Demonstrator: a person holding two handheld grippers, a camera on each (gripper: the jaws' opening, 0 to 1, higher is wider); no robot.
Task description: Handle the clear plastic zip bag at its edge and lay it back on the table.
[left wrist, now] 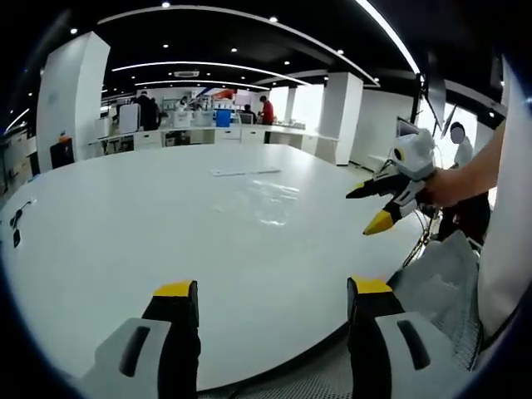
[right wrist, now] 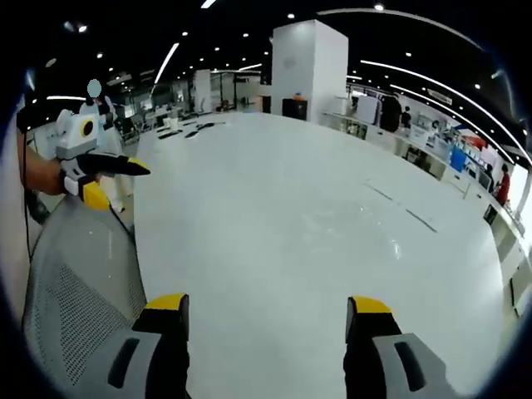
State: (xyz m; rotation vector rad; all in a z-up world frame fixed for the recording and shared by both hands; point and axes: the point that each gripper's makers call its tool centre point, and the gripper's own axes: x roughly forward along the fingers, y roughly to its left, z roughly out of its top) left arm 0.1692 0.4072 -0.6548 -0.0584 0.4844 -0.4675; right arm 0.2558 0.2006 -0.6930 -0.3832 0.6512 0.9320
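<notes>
Both grippers are empty and held back from the work. The left gripper (left wrist: 271, 291) has its yellow-tipped jaws standing wide apart at the near edge of the white table (left wrist: 125, 224), with nothing between them. The right gripper (right wrist: 268, 306) is the same: jaws spread, only bare tabletop (right wrist: 274, 166) ahead of them.

Ahead of the left gripper and a little to its right, well out on the table, lies the clear plastic zip bag (left wrist: 268, 199). It reads as a flat, faintly glinting patch with wrinkled highlights, and a thin pale strip just beyond it (left wrist: 245, 172) looks like its zip edge, though I cannot tell that for certain. In the right gripper view the bag is only a faint sheen ahead of the jaws and to their right (right wrist: 391, 212), too weak to trace its outline.

The right gripper also shows in the left gripper view, off to the right and above the table edge (left wrist: 376, 208), held in the person's hand (left wrist: 445, 187), its jaws open and clear of the bag. The left gripper likewise appears at the left of the right gripper view (right wrist: 108, 179), over a grey mesh chair back (right wrist: 75, 283), apart from everything.

Judging by this, the bag lies flat on the table with neither gripper touching it. Whether the handling is finished or not yet begun cannot be told from this alone.
</notes>
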